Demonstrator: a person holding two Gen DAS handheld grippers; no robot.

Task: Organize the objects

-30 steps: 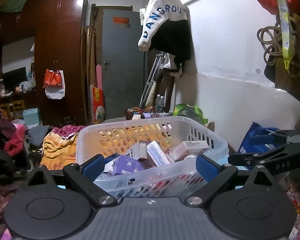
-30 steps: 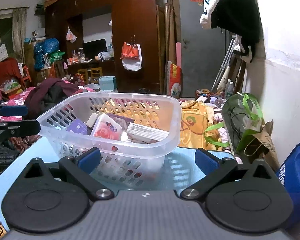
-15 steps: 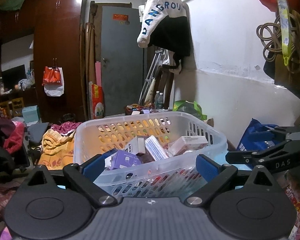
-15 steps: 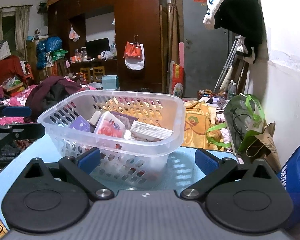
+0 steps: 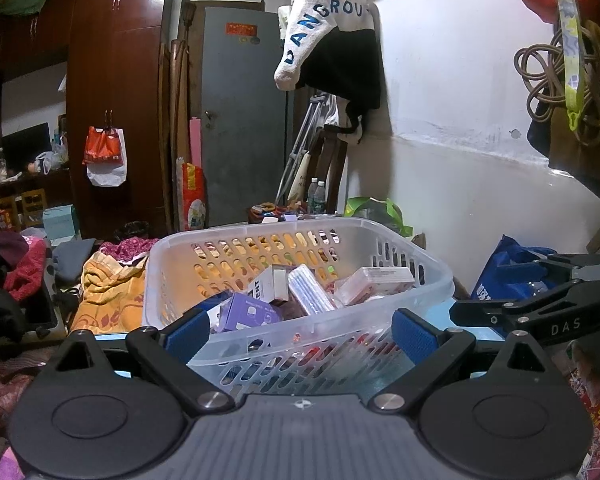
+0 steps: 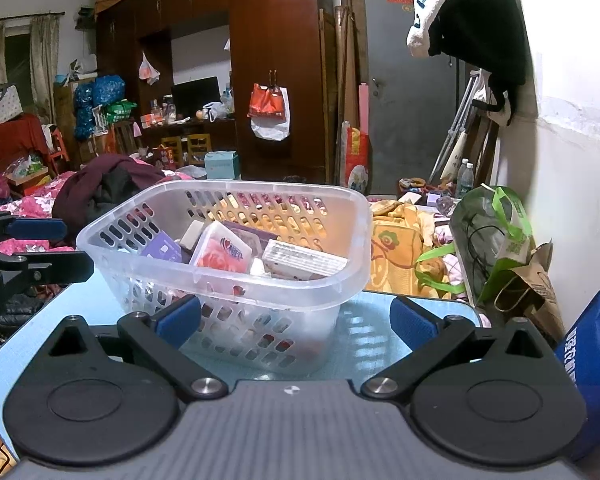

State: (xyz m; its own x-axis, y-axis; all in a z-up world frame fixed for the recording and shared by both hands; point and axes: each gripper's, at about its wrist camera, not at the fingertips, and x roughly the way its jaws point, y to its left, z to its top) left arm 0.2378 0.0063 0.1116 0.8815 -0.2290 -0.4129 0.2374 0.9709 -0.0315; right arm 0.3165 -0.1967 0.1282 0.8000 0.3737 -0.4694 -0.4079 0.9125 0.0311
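Blue table (image 6: 364, 320): one basket (image 6: 352, 240), two claws agape, empty.

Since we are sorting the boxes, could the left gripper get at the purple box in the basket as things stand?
Probably yes: the left gripper is open, and the purple box lies uncovered behind the basket rim, so it must come from above.

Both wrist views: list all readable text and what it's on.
"DANGROU": hanging white-and-black garment; cut off, reads "ANGROU" in the right wrist view.
"DAS": right gripper's arm, left wrist view.
"ENT": white box in the basket, partly hidden.
Door sticker, blue bag, other boxes: print unreadable.
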